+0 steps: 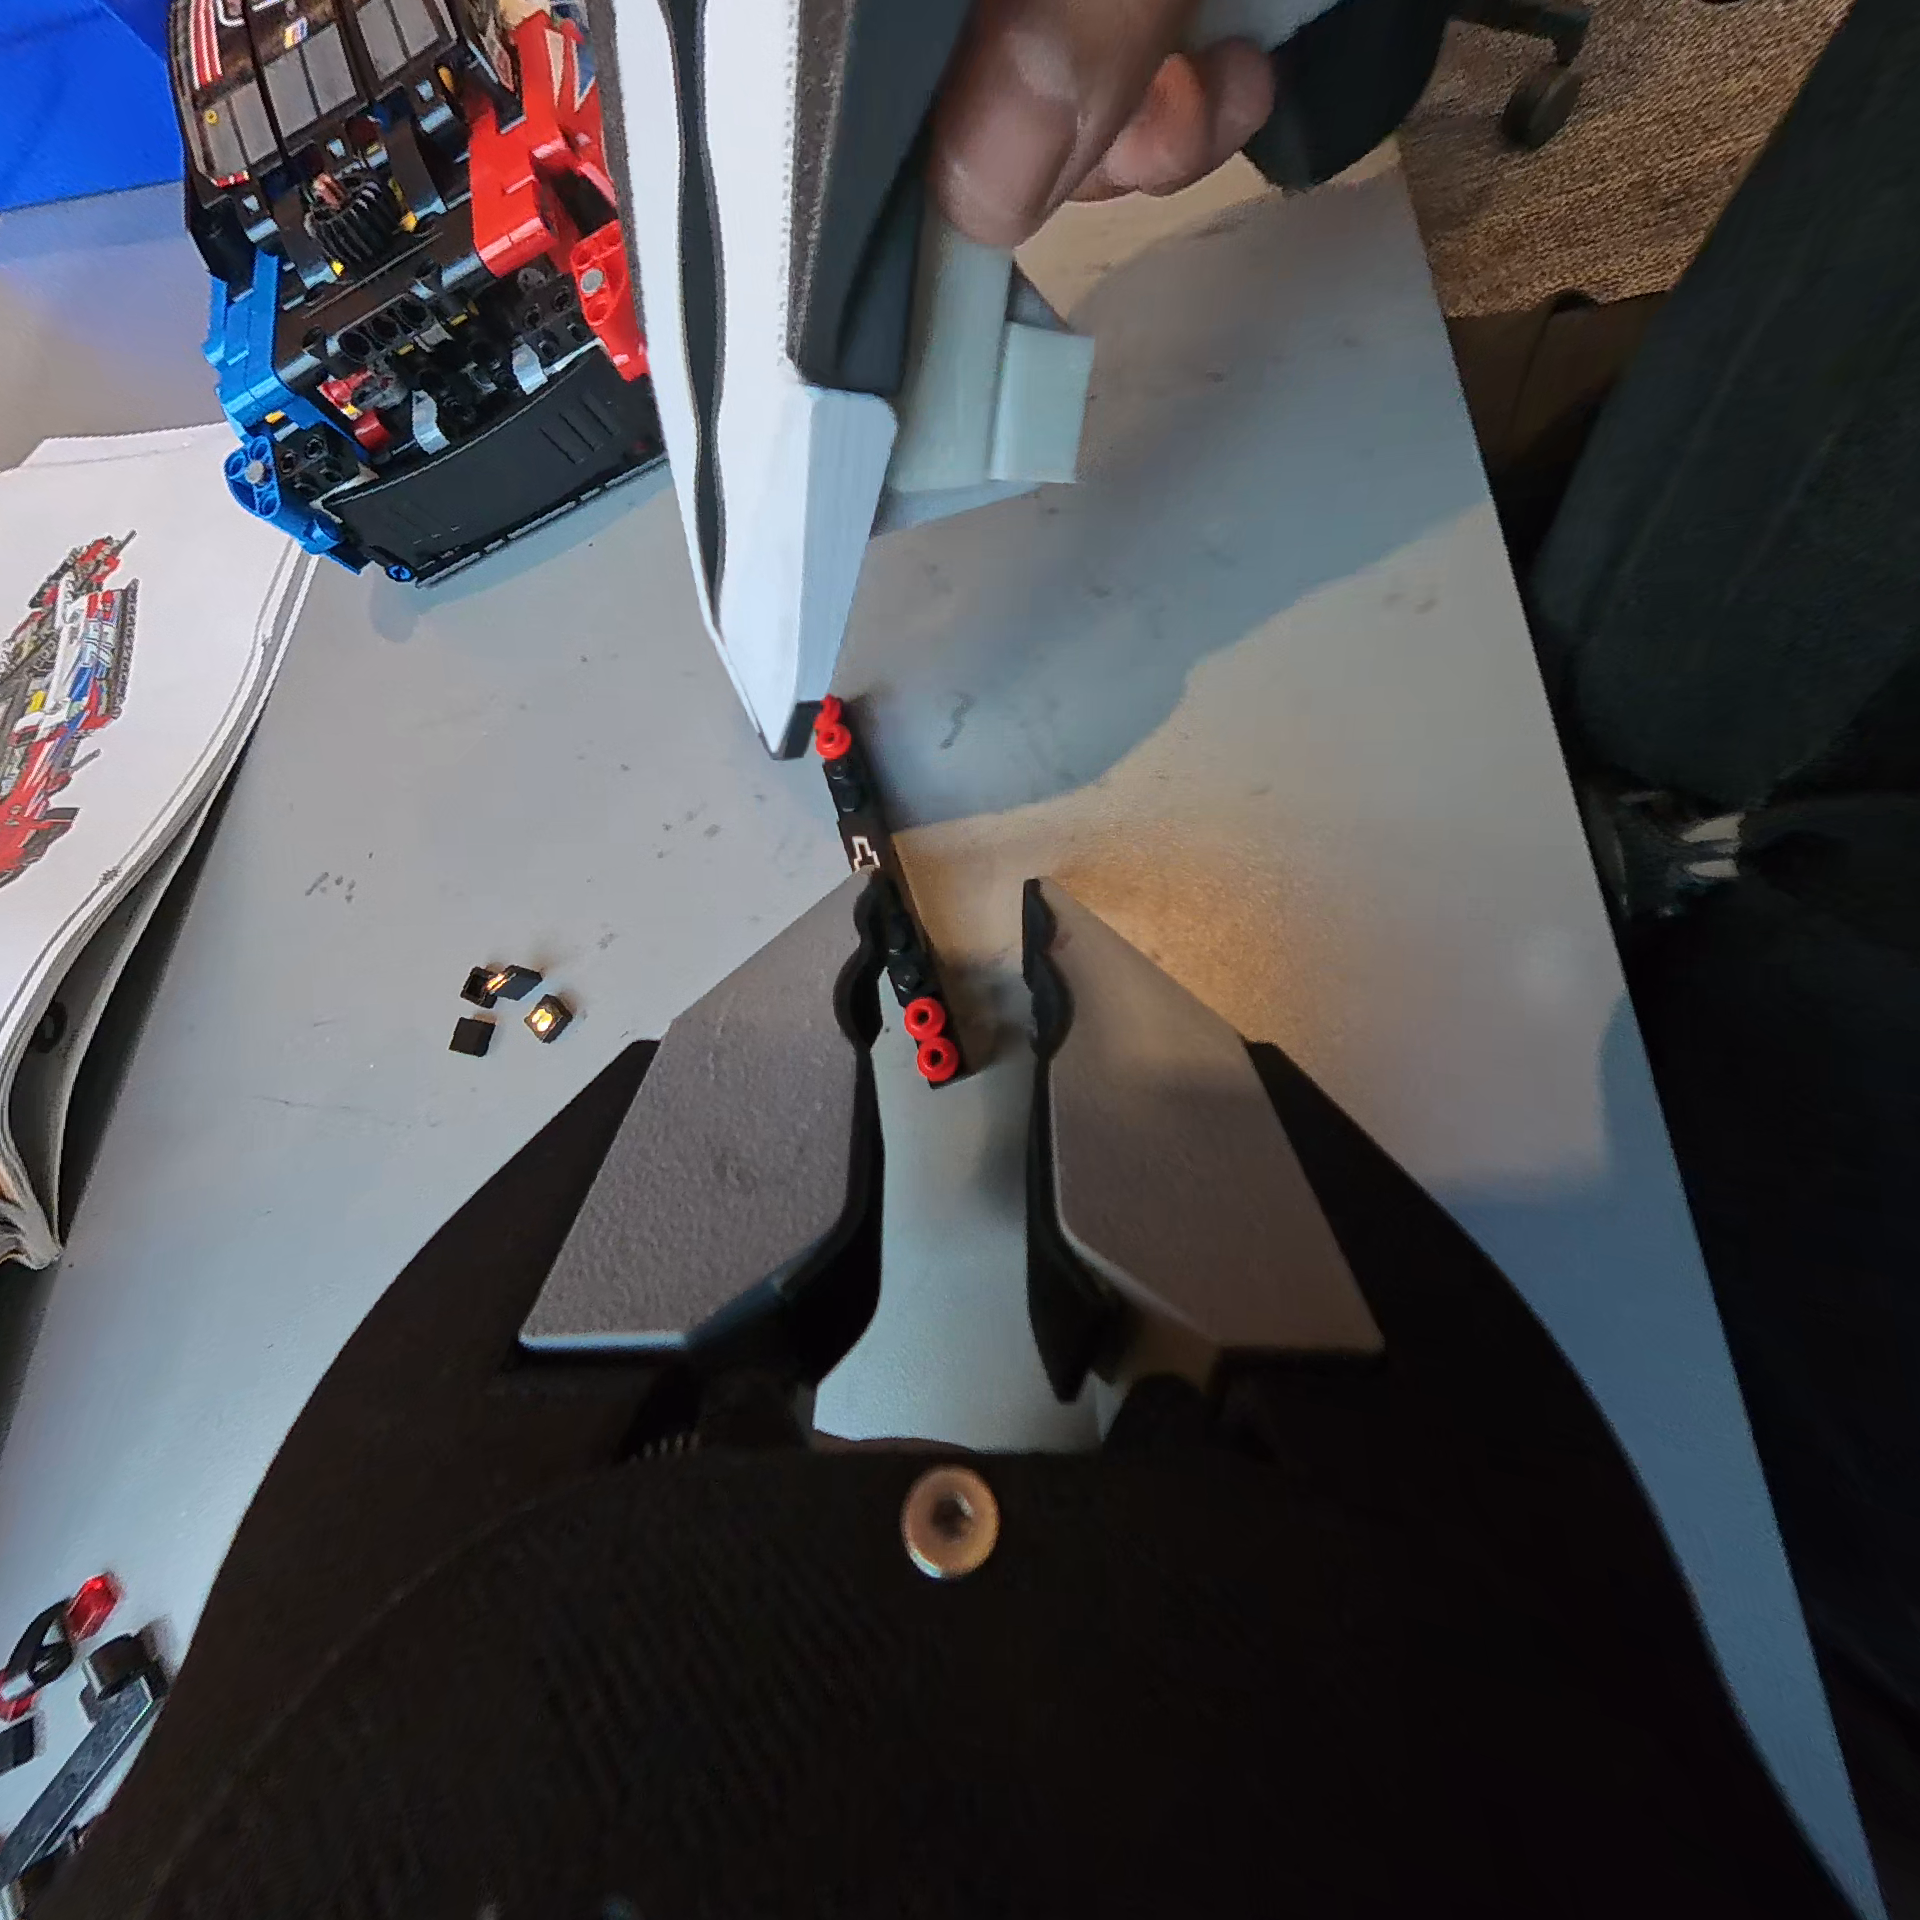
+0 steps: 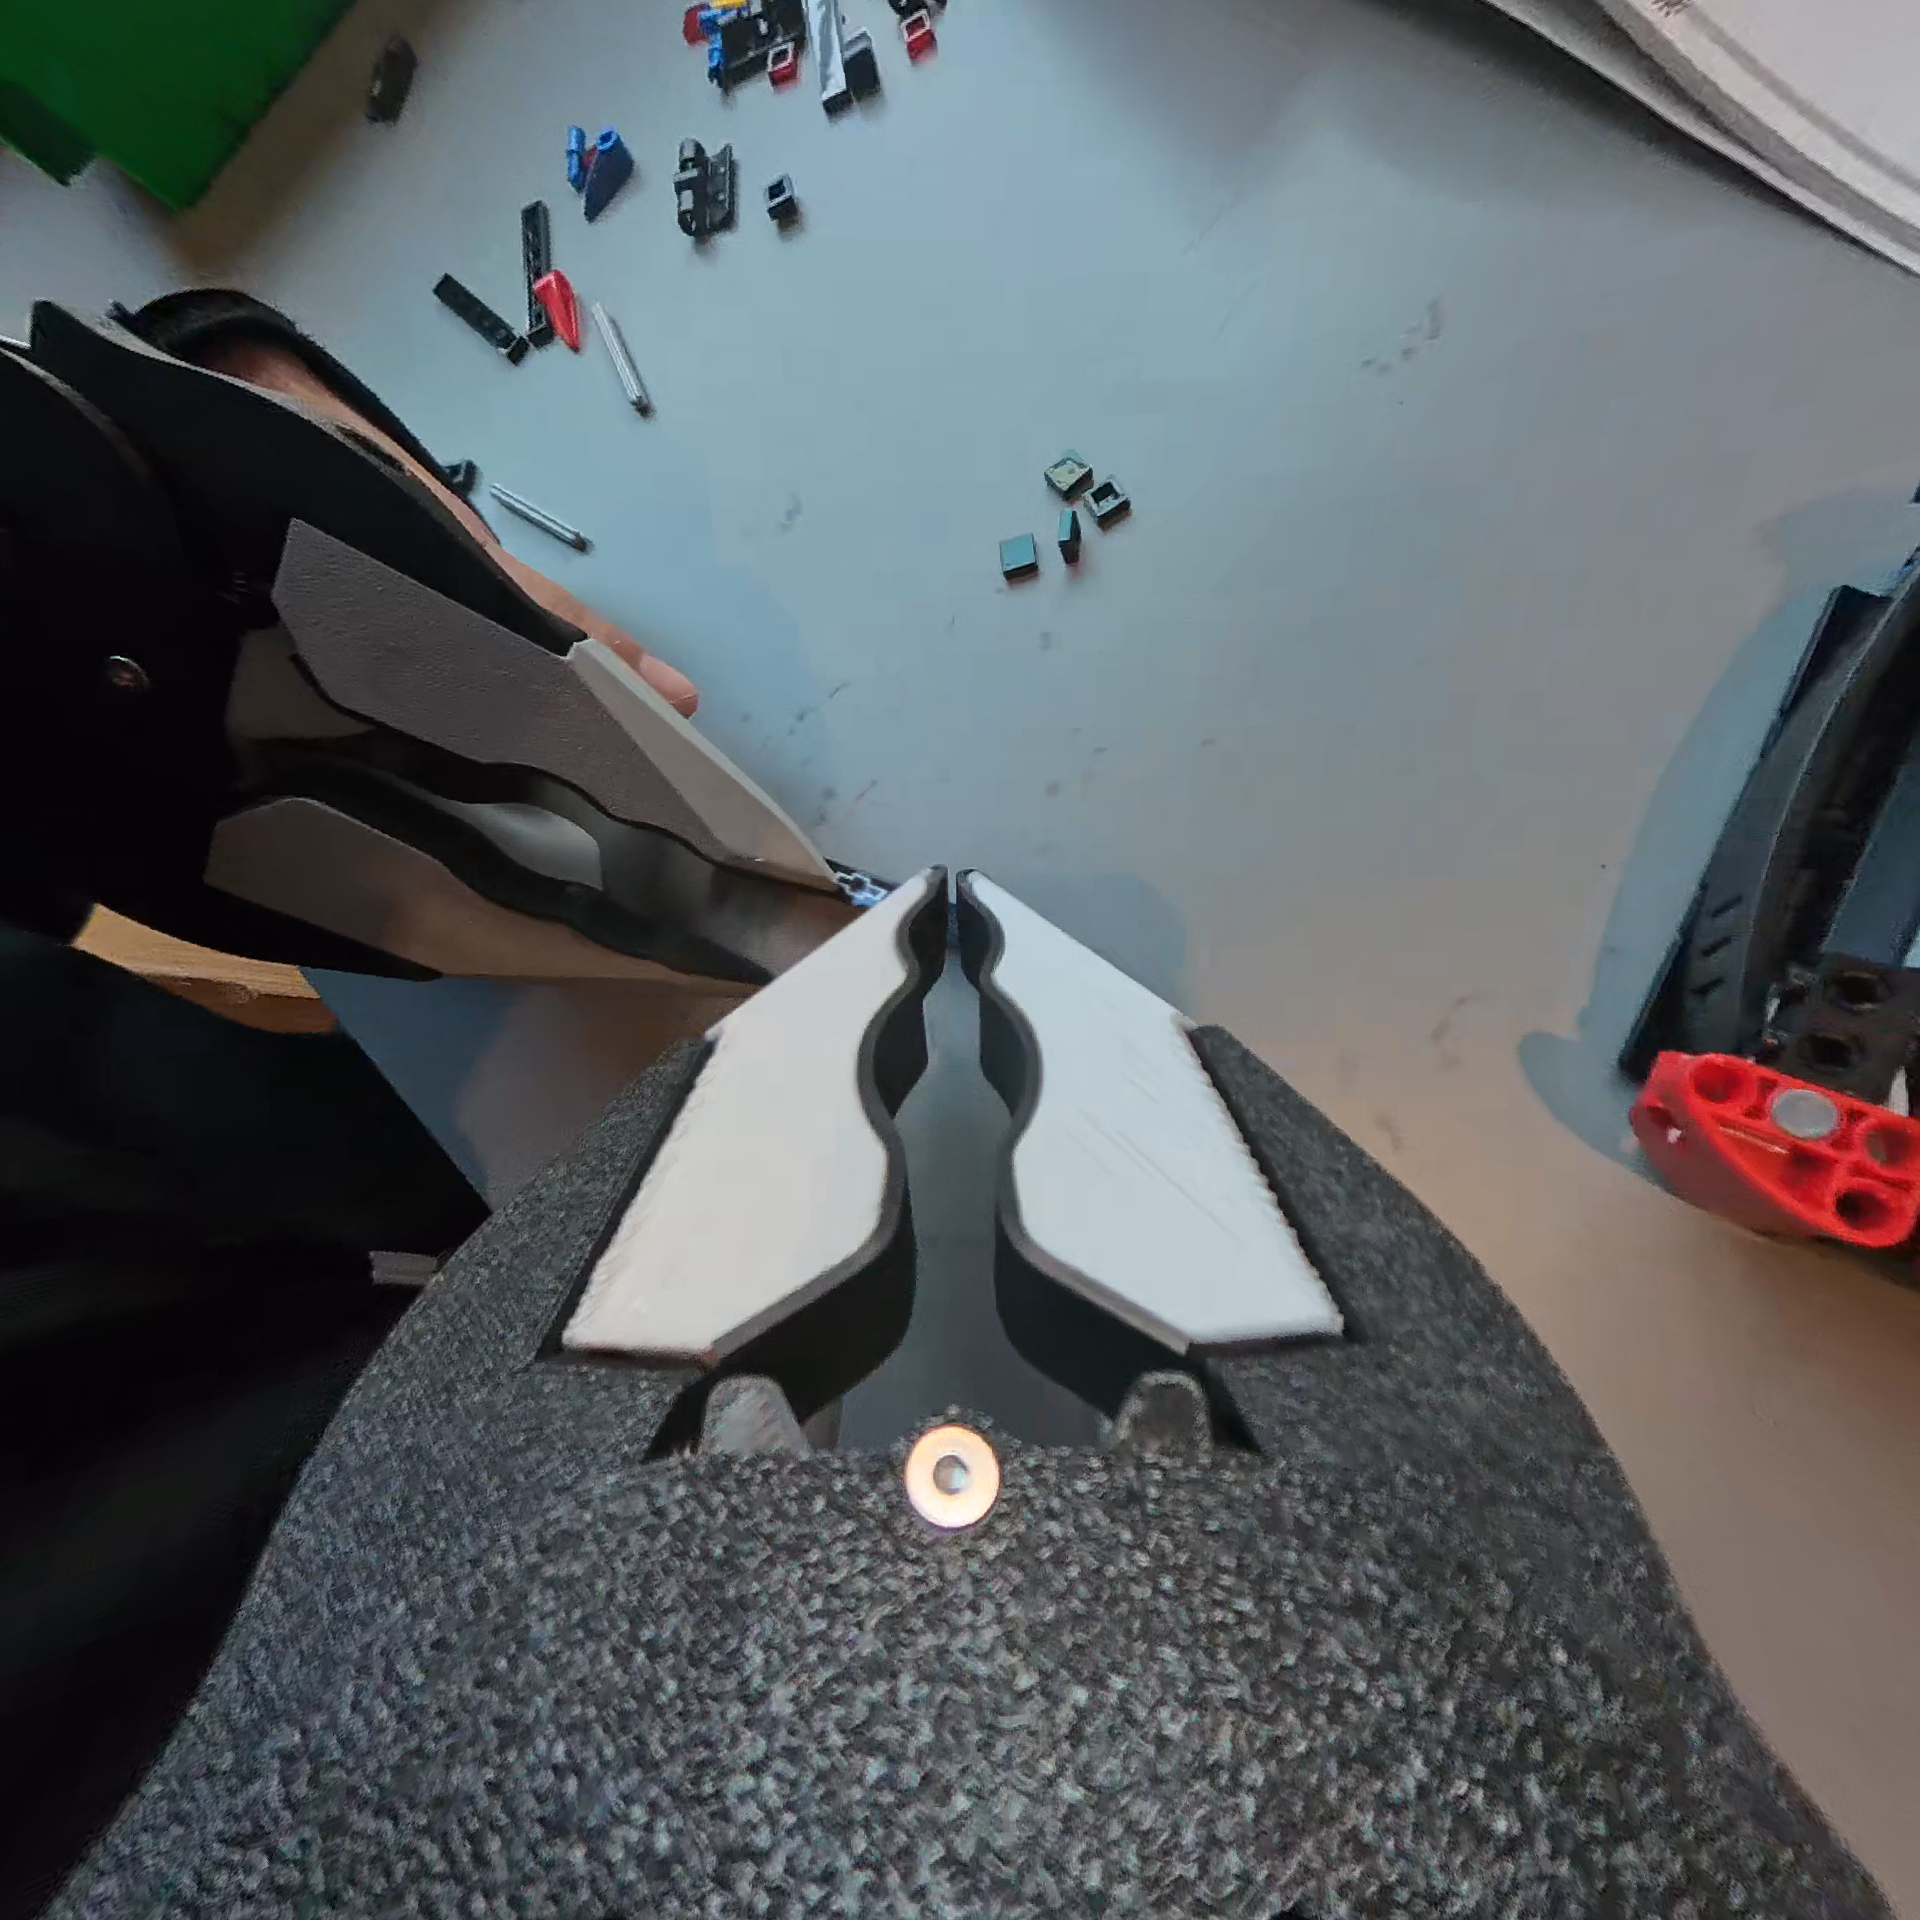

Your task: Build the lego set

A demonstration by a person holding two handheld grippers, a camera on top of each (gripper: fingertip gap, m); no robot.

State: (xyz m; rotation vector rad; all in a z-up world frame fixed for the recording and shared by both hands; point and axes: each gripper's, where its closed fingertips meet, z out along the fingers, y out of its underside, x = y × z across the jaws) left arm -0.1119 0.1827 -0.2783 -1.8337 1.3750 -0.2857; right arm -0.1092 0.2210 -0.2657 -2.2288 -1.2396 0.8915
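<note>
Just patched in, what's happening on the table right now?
A person is working a long black lego beam with red pins between two handheld tongs at the table's near edge. The right tongs are nearly shut, pinching the beam's far end. The left tongs are open around its near end, one finger against it, not clamped. The partly built car stands beyond, beside the instruction booklet. Four small black pieces lie loose on the table.
</note>
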